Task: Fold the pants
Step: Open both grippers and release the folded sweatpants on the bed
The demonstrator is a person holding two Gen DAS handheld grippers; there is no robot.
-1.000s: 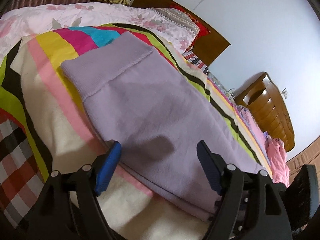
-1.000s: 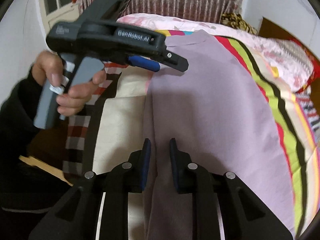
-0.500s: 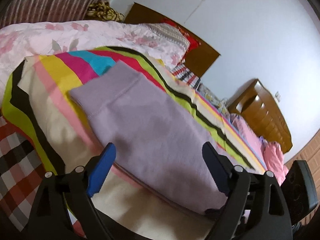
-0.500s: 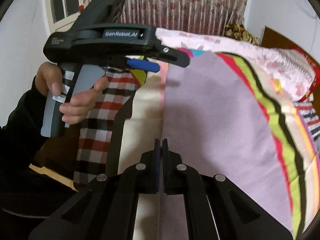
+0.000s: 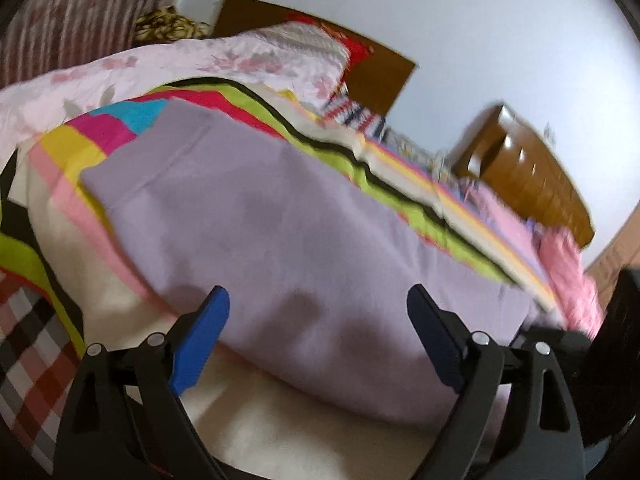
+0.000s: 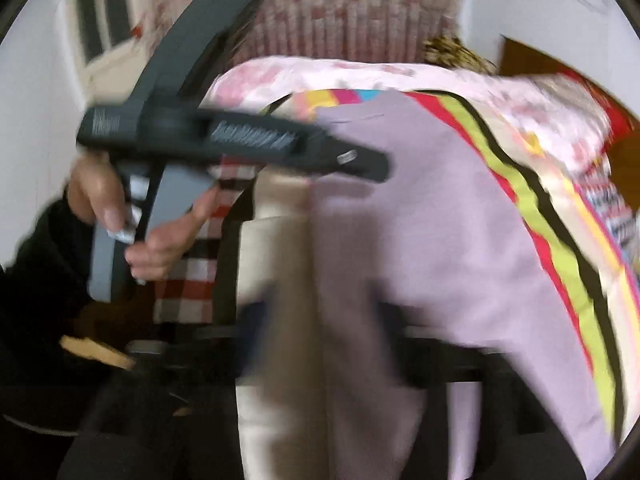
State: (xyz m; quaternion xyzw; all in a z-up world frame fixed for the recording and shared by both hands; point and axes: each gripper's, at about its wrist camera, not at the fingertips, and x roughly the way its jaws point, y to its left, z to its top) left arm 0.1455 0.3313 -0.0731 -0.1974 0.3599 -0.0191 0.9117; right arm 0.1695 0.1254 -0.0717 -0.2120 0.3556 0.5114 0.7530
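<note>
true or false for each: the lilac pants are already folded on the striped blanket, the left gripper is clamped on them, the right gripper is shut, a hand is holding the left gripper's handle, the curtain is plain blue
1. The lilac pants lie folded on the striped blanket. True.
2. The left gripper is clamped on the pants. False: its blue pads stand wide apart above the cloth, gripping nothing.
3. The right gripper is shut. False: though blurred, its jaws stand apart and have just been opening; the pants' edge shows between them, not pinched.
4. A hand holds the left gripper's grey handle. True, in the right wrist view.
5. The curtain is plain blue. False: it is pinkish with a red floral pattern.
</note>
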